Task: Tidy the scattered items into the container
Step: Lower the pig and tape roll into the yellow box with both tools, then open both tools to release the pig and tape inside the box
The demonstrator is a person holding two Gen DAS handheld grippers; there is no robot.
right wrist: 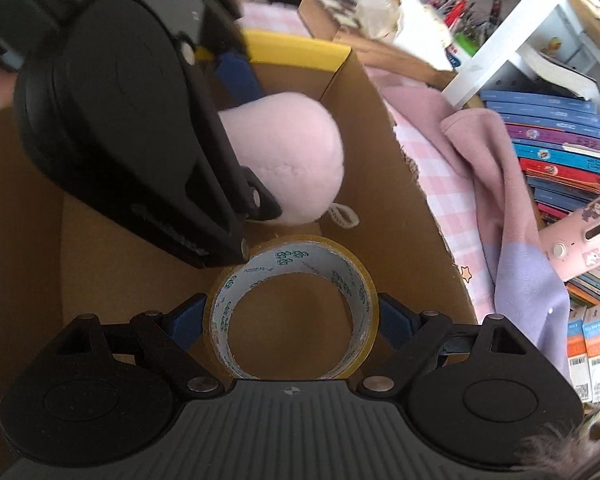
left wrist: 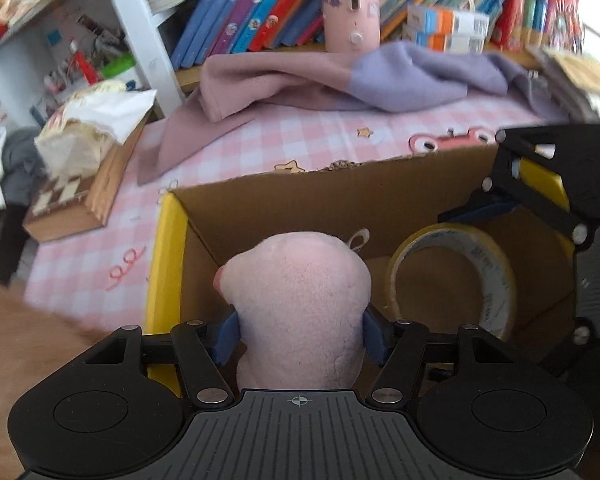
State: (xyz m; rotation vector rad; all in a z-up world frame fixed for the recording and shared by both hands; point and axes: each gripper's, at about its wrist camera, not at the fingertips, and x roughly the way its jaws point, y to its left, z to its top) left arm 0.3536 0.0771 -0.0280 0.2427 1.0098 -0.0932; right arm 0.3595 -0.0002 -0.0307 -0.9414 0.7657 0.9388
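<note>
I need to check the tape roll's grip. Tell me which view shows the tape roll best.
The right wrist view: the tape roll faces the camera, its whole ring visible between the right gripper pads. The left wrist view shows the roll obliquely, partly hidden behind the plush toy.

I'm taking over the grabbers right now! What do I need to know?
Left gripper: shut on the pink plush toy, held over the cardboard box.
Right gripper: shut on the tape roll, also inside the box's opening.
Done: both things picked up and carried to the box.
Left: let go of both so they drop in. Whether more items wait outside, these views don't show.
</note>
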